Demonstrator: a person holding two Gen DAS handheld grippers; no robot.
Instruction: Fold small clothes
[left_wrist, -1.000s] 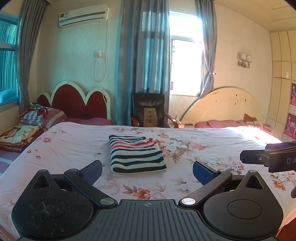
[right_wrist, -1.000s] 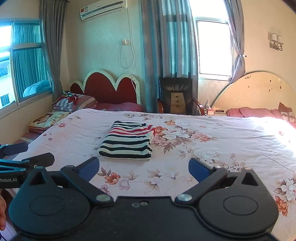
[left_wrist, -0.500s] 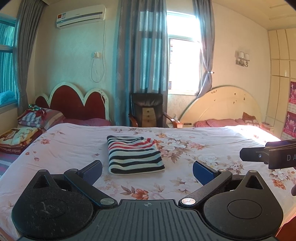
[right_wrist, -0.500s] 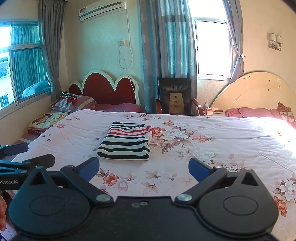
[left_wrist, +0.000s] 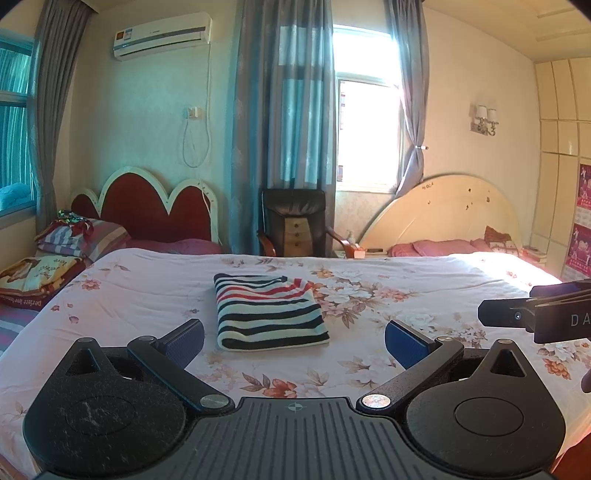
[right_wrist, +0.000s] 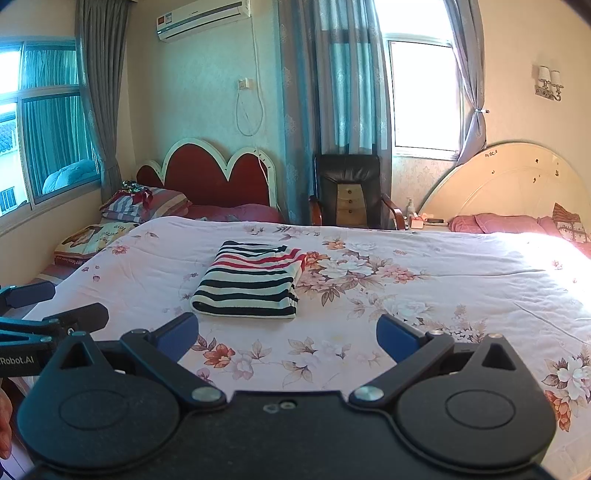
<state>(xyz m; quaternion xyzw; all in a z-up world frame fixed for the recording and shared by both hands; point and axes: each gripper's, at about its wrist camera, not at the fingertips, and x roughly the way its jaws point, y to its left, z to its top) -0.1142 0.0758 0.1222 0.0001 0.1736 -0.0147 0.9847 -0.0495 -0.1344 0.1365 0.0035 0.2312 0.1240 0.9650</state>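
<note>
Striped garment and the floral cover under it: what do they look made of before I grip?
Striped garment: looks like a soft knit, probably cotton; matte, with a thick rounded fold at its near edge. Floral cover: seems a thin woven, printed fabric, matte, with fine creases; it may be lightly padded, but that cannot be told. Both should give under the fingers.

Striped garment, folded into a compact, roughly rectangular stack. Black and cream bands across the near portion, red and cream bands toward the far edge. Lies flat on the floral bedspread, just left of centre frame in the left wrist view and at centre-left in the right wrist view. Near edge thick and rounded, layers visible at the right side. Edges fairly even.
</note>
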